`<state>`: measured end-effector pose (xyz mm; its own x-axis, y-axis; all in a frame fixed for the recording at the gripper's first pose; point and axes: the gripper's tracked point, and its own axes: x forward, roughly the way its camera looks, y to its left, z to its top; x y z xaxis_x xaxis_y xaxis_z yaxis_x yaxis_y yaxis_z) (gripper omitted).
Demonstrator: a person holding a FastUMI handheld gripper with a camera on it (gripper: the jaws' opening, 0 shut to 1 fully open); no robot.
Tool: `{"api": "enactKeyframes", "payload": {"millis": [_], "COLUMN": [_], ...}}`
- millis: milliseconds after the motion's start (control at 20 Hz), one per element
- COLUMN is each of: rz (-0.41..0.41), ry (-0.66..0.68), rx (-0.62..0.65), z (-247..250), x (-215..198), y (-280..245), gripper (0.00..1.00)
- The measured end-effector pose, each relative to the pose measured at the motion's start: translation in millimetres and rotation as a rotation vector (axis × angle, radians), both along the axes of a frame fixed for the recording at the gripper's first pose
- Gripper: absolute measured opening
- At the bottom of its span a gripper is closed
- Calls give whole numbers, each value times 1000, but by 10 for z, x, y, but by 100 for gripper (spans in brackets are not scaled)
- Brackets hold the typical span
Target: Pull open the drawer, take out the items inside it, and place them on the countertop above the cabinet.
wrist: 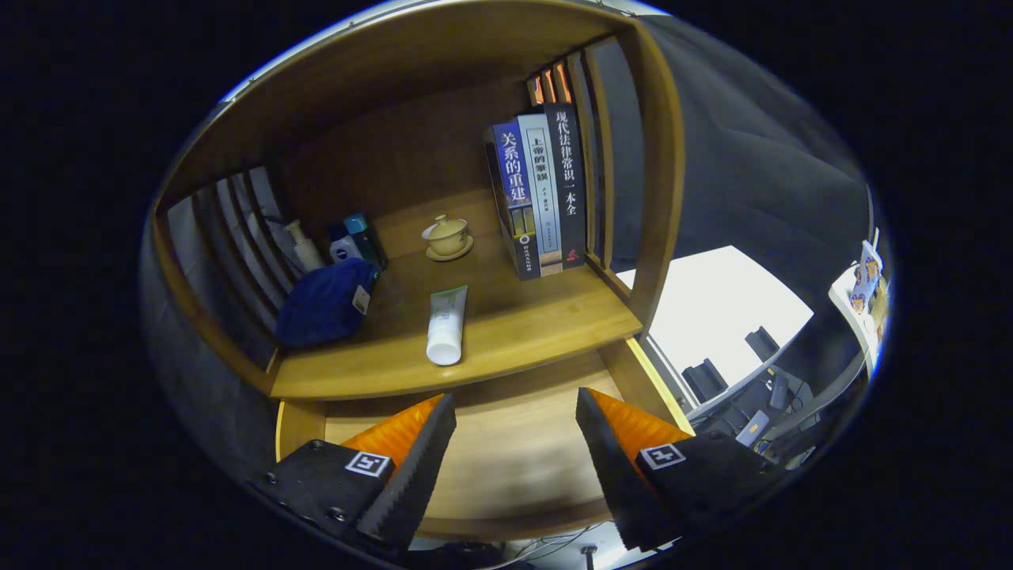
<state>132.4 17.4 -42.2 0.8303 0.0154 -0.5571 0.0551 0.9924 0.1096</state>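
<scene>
Gripper (516, 412) open above drawer (514, 467); tube (446, 324) on countertop (546, 324).

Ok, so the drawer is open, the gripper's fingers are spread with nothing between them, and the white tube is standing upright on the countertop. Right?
Not quite. In the gripper view the white tube is lying flat on the countertop, cap toward the fingers, not standing upright. The rest holds: the drawer is open, and the gripper has its fingers spread with nothing between them.

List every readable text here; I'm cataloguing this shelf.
"关系的重建": blue book spine
"上帝的筆誤": pale book spine
"现代法律常识一本全": black book spine
Tube, bottles, pouch tag: too small to read.
Gripper: open above the open drawer, holding nothing.
</scene>
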Motion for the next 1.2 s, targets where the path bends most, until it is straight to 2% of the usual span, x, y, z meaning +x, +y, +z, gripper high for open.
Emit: {"api": "enactKeyframes", "payload": {"millis": [300,500,650,900,1200], "rz": [28,52,76,55,71], "ry": [-55,-50,-47,-10,-31], "rx": [14,78,51,27,26], "z": [-86,-374,-612,-1077,-1241], "x": [-702,-1123,-1315,-1332,-1171], "y": [-237,-330,-499,-722,-595], "gripper": [99,99,99,99,98]}}
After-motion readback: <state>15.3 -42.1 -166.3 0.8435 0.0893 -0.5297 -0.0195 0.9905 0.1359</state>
